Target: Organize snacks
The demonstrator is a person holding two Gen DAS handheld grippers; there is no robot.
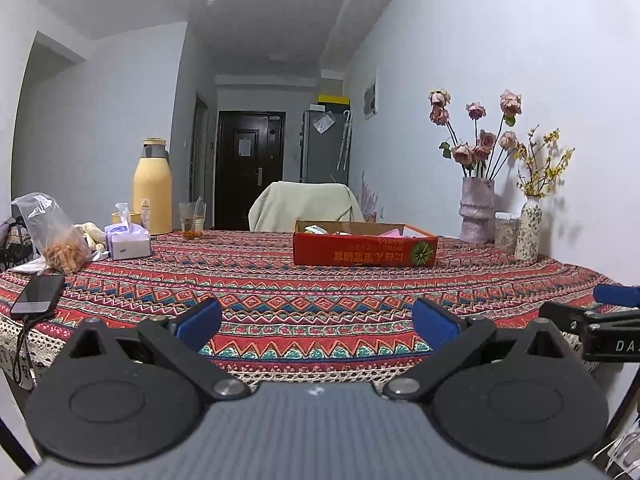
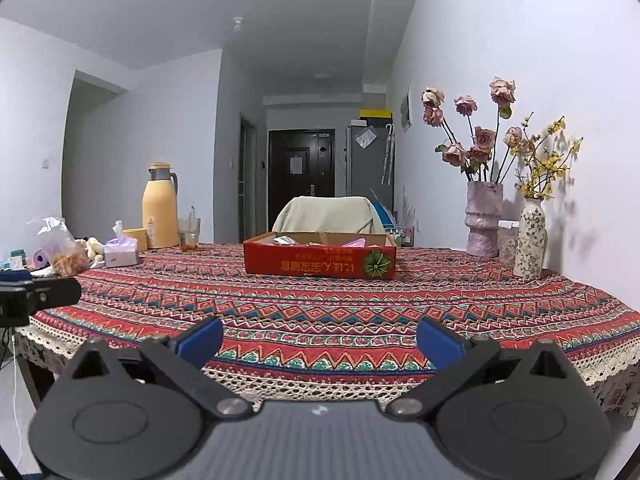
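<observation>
A shallow red cardboard box (image 1: 364, 249) (image 2: 319, 260) sits on the far middle of the patterned tablecloth, with several snack packets lying inside, mostly hidden by its wall. A clear plastic bag of brown snacks (image 1: 60, 240) (image 2: 64, 250) stands at the table's left. My left gripper (image 1: 318, 326) hovers open and empty over the near edge, well short of the box. My right gripper (image 2: 320, 340) is likewise open and empty, just before the near lace edge. The right gripper's side shows at the right border of the left wrist view (image 1: 608, 320).
On the left stand a yellow thermos (image 1: 153, 188), a glass cup (image 1: 192, 220), a tissue pack (image 1: 128, 238) and a phone with a cable (image 1: 38, 294). Two flower vases (image 1: 476, 210) (image 1: 528, 228) and a jar stand by the right wall. A draped chair (image 1: 306, 206) sits behind the table.
</observation>
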